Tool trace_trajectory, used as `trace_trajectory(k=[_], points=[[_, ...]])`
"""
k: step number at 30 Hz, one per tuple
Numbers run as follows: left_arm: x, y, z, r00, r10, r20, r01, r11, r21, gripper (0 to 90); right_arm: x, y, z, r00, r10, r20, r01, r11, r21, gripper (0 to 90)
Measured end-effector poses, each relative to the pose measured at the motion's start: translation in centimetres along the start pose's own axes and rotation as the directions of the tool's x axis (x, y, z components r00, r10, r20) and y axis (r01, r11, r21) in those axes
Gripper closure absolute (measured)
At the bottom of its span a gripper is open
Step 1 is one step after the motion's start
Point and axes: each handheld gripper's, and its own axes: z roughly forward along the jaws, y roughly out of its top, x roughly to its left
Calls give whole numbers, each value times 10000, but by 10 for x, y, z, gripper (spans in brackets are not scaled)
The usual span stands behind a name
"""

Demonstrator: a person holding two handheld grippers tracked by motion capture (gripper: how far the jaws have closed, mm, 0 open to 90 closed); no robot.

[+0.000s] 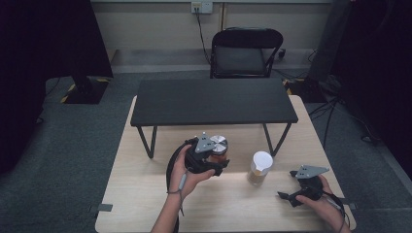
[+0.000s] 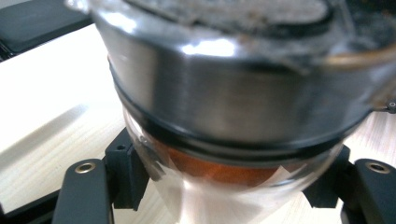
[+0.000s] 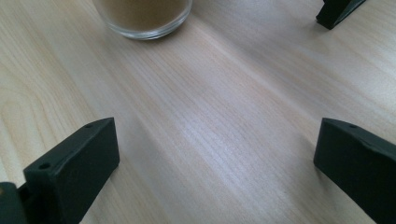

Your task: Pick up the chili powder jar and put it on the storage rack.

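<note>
Steel-lid jar (image 1: pixel 218 146) with orange-brown contents is clamped in left gripper (image 1: pixel 206 156), lifted off table (image 1: pixel 145 194), in front of black shelf (image 1: pixel 214 102). White-lid jar (image 1: pixel 260 167) stands on table just right. Right gripper (image 3: pixel 215 154) rests near it, jaws wide apart, holding nothing.

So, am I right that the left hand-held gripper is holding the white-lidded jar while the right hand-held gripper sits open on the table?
Not quite: the left hand-held gripper holds the jar with the silver metal lid, as the high view shows. The white-lidded jar stands on the table, ungripped. The right hand-held gripper is indeed open, on the table.
</note>
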Motion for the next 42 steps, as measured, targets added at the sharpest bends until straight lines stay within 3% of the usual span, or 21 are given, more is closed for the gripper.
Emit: trace_trajectory(k=[13, 23, 30, 42], points=[[6, 32, -12, 9999, 21, 124, -20, 10000, -77, 307, 0, 0, 0, 10000, -1, -1, 1, 10000, 1, 0], [8, 52, -21, 9997, 252, 42, -252, 9997, -13, 307, 0, 0, 0, 10000, -1, -1, 1, 10000, 2, 0], [12, 67, -28, 9998, 123, 141, -122, 9999, -59, 307, 0, 0, 0, 10000, 2, -2, -2, 10000, 1, 0], [14, 92, -34, 9999, 97, -132, -98, 9999, -53, 307, 0, 0, 0, 10000, -2, -1, 2, 10000, 2, 0]])
